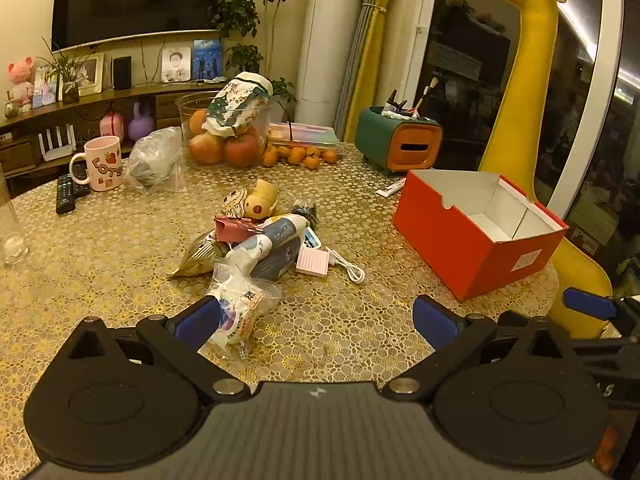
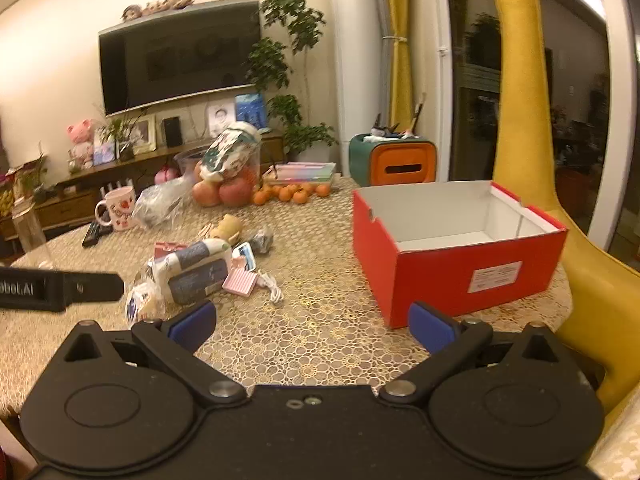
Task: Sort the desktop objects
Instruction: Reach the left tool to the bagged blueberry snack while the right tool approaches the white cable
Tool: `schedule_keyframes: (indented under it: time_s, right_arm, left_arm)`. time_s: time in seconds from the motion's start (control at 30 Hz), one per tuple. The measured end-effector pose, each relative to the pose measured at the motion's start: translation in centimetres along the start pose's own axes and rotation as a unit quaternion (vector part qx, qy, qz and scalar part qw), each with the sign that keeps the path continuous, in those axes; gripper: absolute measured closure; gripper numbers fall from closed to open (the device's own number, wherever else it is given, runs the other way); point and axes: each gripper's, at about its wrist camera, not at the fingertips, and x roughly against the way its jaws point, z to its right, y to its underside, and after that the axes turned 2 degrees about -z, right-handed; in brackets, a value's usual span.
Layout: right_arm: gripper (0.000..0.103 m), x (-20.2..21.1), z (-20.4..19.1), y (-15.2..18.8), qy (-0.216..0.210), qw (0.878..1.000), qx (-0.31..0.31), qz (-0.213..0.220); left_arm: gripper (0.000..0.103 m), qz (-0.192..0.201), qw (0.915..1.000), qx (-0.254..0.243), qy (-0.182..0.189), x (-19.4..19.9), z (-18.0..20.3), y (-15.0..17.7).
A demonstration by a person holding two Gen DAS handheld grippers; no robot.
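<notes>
A heap of small items (image 1: 256, 248) lies mid-table: plastic snack bags, a white-and-blue pouch (image 1: 276, 246), a pink striped charger with white cable (image 1: 314, 262), a pink clip, a yellow toy figure (image 1: 262, 200). The same heap (image 2: 200, 268) shows left of centre in the right wrist view. An open, empty red box (image 1: 476, 236) (image 2: 456, 248) stands to the right. My left gripper (image 1: 316, 320) hovers open near the heap's front edge, its left finger beside a clear bag (image 1: 240, 304). My right gripper (image 2: 312, 326) is open over bare tablecloth in front of the box.
At the back stand a fruit bowl (image 1: 226, 128), loose tangerines (image 1: 298, 156), a pink mug (image 1: 102, 164), a remote (image 1: 68, 196), a crumpled plastic bag (image 1: 156, 160) and a green-orange organiser (image 1: 400, 140). A yellow giraffe seat (image 1: 536, 80) rises behind the box. A glass (image 1: 12, 240) sits far left.
</notes>
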Motion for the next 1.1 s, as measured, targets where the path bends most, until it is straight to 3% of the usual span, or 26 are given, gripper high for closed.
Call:
schedule_keyframes:
  time_s: [0.43, 0.87, 1.1]
  right_arm:
    - [0.001, -5.8, -0.9, -1.6, -0.036, 0.997, 0.069, -0.008]
    - [0.007, -15.8, -1.5, -1.9, -0.05, 0.992, 0.103, -0.059]
    - [0.009, -18.5, -2.6, -1.9, -0.065, 0.988, 0.122, -0.069]
  left_arm:
    - [0.0, -0.01, 0.9995, -0.024, -0.015, -4.9, -1.7, 0.1]
    - [0.0, -0.024, 0.9976, -0.04, -0.052, -10.7, -4.5, 1.2]
    - [0.001, -0.038, 0.997, -0.039, -0.055, -12.6, -5.2, 1.8]
